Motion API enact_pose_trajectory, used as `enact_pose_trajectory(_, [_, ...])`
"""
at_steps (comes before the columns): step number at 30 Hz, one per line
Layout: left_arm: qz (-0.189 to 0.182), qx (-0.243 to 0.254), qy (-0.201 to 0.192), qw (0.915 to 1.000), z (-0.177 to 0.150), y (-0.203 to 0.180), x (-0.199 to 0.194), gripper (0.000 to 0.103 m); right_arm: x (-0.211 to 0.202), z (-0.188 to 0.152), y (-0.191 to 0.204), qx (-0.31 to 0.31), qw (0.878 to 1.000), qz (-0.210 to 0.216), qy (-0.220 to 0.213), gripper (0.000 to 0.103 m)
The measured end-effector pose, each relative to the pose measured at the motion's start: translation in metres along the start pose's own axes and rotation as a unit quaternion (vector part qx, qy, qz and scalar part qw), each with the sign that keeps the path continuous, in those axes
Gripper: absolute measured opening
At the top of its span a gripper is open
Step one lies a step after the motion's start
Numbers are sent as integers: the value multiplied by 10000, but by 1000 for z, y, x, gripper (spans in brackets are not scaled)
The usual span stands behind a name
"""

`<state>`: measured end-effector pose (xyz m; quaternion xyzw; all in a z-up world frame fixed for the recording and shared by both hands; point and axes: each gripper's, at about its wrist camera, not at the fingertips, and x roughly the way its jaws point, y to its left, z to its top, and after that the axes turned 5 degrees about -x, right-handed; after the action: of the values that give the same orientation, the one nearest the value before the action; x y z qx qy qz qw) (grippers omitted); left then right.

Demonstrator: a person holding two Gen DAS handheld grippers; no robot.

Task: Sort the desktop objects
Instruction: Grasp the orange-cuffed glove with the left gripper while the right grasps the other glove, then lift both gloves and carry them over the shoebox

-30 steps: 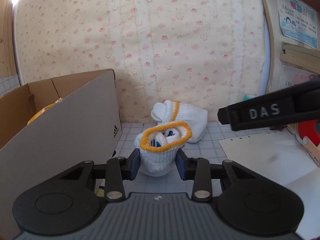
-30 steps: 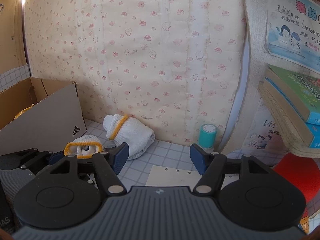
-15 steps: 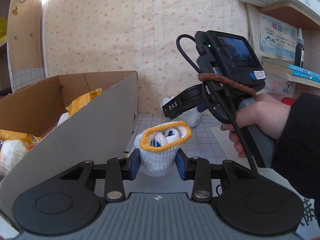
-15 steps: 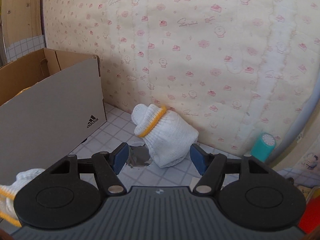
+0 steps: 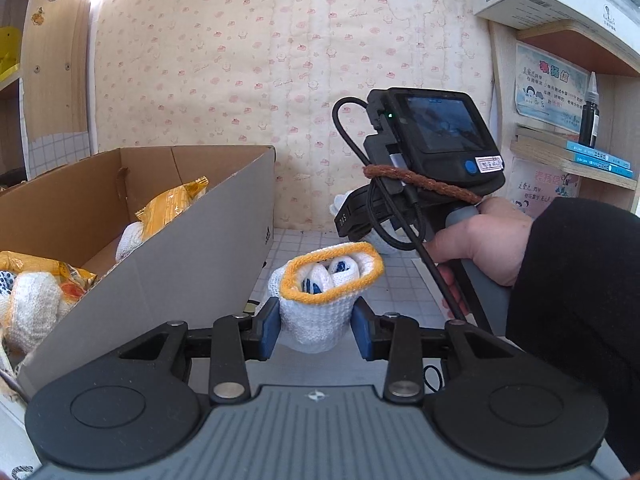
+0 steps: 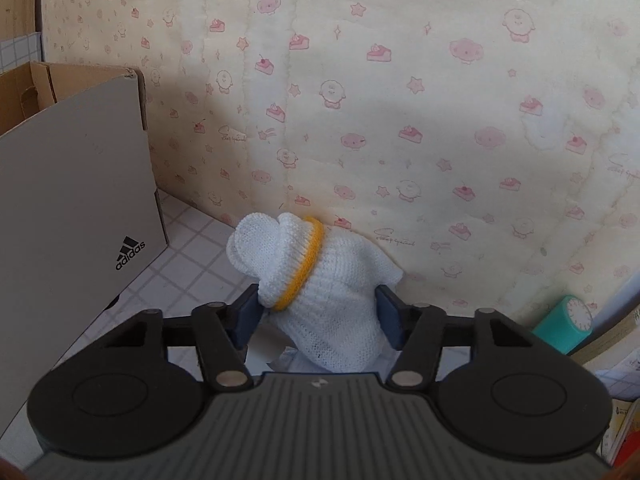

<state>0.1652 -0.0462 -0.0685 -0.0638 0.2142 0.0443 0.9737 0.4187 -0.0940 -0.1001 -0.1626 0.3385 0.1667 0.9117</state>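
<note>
Your white knitted glove bundle with yellow cuff (image 5: pixel 320 300) sits upright, cuff opening upward. A second white knitted yellow-banded bundle (image 6: pixel 320 284) lies tilted against the wall.

White knit gloves (image 5: pixel 320 300) with yellow cuffs; grey box (image 6: pixel 72 208), brown inside; cream wallpaper (image 6: pixel 400 100) with pink cakes and stars.

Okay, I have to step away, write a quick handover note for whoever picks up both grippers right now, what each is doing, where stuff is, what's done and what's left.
Left gripper: shut on a rolled glove bundle, held up beside the cardboard box.
Right gripper: fingers either side of the second glove bundle by the wall; whether it is clamped is unclear.
Done: the box already holds other glove bundles and yellow snack packets.
Left: drop the left bundle into the box, then grip and box the second. The teal stamp is untouched.
</note>
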Motion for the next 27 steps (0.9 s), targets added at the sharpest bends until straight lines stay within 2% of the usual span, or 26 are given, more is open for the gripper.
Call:
enact_pose_trajectory(1, [11,15,-13,10000,0,0,-1,40,-6,-2,-2,107,9999,-6,-26,35])
enact_pose_trajectory(3, [-3,-11,-32,10000,0,-1,-3,40,-19,-6,-5,228,9997,61,-82,32])
enact_pose_trajectory(14, [-14,-8,-323,9995,3,-10,-32,40,-133,-56,-26,374,9984,-49,-417,31])
enact_pose_trajectory(17, [-27,22,-420,9991,5,-14,-44,40,-167,-71,-23,285,9979,-201,-538,31])
enact_pose_trajectory(27, [-31,23,-871,9962,19,-13,-90,40,-260,-113,-13,428,9943,-321,-918,32])
